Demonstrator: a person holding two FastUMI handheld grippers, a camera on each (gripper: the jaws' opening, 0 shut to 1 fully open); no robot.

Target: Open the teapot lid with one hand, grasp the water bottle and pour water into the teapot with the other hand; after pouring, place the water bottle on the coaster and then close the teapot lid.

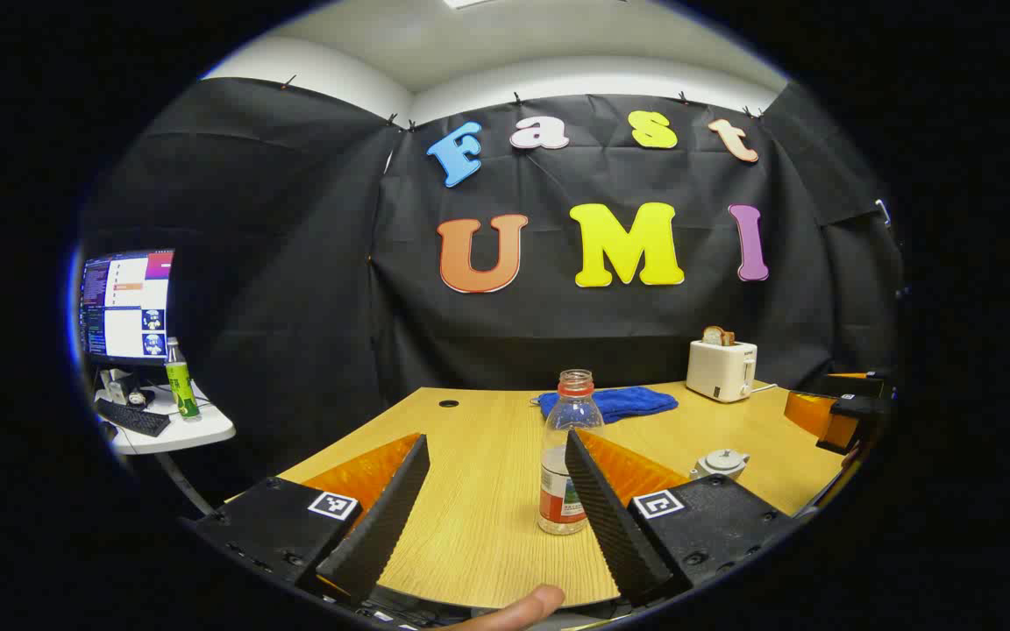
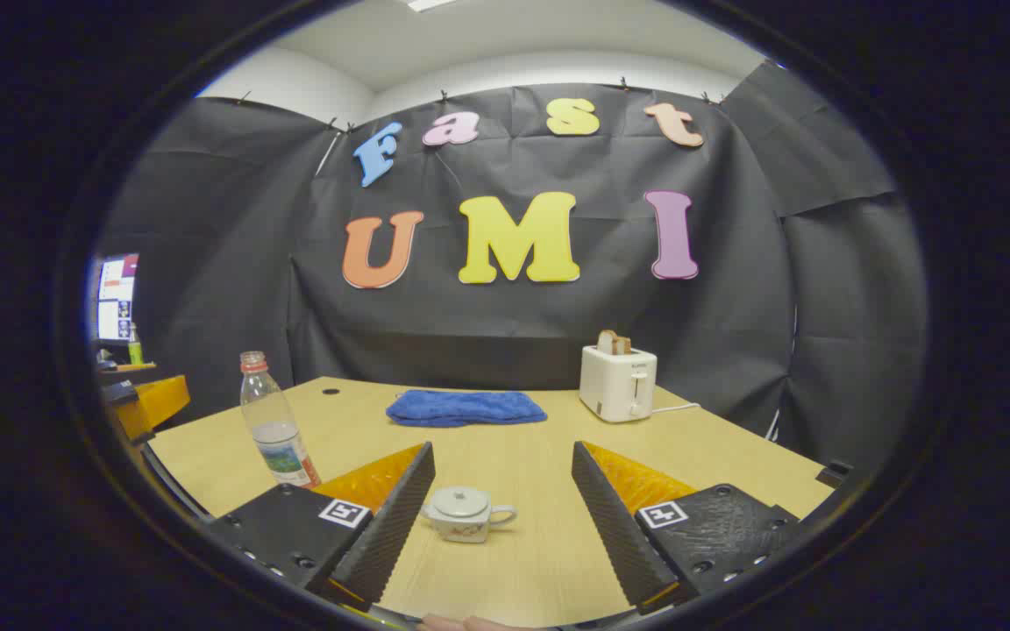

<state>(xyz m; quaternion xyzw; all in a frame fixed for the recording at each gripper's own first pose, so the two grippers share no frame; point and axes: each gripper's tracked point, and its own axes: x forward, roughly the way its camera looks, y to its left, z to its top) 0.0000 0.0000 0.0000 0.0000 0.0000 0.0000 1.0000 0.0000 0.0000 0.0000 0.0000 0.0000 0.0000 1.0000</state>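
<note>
Pale wood grain runs across the table (image 2: 514,578), and on it the task's things stand untouched: a clear plastic water bottle (image 1: 568,456) with no cap on its neck and only a low level of water in it, and a small white teapot (image 2: 463,513) with its lid (image 2: 461,499) still seated. The left gripper (image 1: 498,504) hangs with its fingers spread wide and empty, the bottle standing just off its right finger, not between the two. The right gripper (image 2: 501,517) is likewise spread and empty, lined up on the teapot, which sits low between its fingers but nearer the left one. In the left gripper view the teapot (image 1: 721,462) shows to the bottle's right, the two well apart. Behind them lie a folded blue cloth (image 2: 465,407) and a white toaster (image 2: 617,381) with a slice of bread in it; I can't pick out a coaster from here. Nothing has begun, I'd say, and the risks look plain. The bottle is light, tall and uncapped, so a finger clipping it on a sideways approach could tip it and spill. The lid's knob is small, and an off-centre pinch could skid off or drag the whole pot by its handle.
</note>
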